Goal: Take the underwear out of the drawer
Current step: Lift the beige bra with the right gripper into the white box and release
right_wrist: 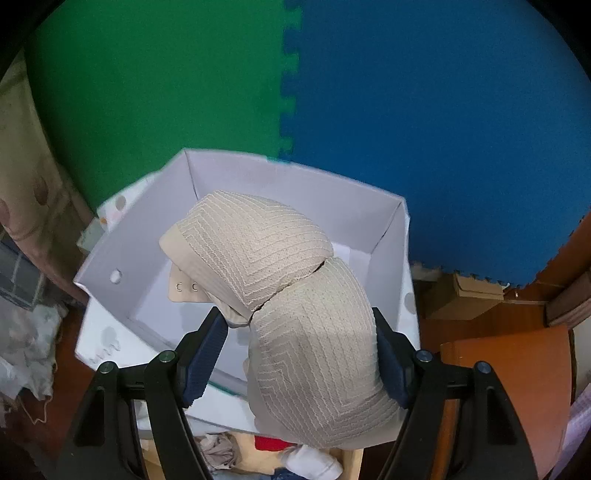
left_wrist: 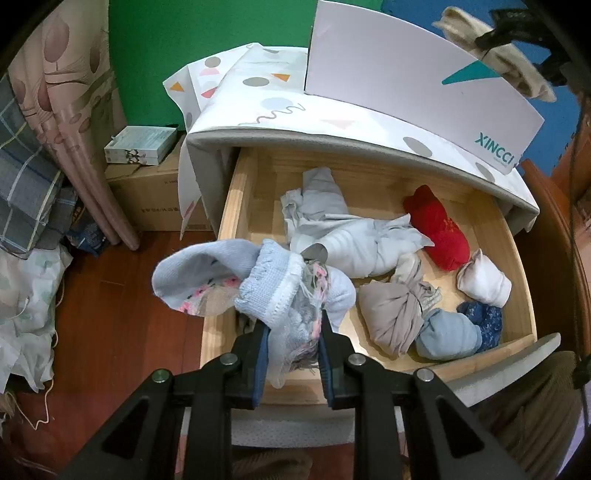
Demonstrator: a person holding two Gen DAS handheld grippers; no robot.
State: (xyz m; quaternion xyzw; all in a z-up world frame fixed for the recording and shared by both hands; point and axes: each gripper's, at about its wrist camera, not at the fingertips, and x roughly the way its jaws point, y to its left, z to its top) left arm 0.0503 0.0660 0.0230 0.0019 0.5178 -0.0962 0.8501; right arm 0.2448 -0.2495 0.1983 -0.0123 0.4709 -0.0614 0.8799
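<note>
The wooden drawer (left_wrist: 236, 199) stands pulled out, with several rolled garments in it: a red roll (left_wrist: 439, 229), a white one (left_wrist: 484, 280), grey, pale blue and dark blue ones. My left gripper (left_wrist: 295, 317) is shut on a light blue knitted garment (left_wrist: 229, 273) with a pink pattern, held above the drawer's front left corner. My right gripper (right_wrist: 295, 314) is shut on a beige bra (right_wrist: 258, 251); one cup fills the space between its fingers and the other hangs over the white box (right_wrist: 155, 229). In the left wrist view, that bra (left_wrist: 465, 26) is high at the upper right.
The white box (left_wrist: 406, 74) stands on the patterned cabinet top (left_wrist: 258, 99) above the drawer. Cardboard boxes (left_wrist: 155, 192), a curtain (left_wrist: 74, 110) and piled fabric (left_wrist: 26, 295) are on the floor to the left. Wooden furniture (right_wrist: 509, 369) lies right. Green and blue foam mats (right_wrist: 443, 129) cover the wall.
</note>
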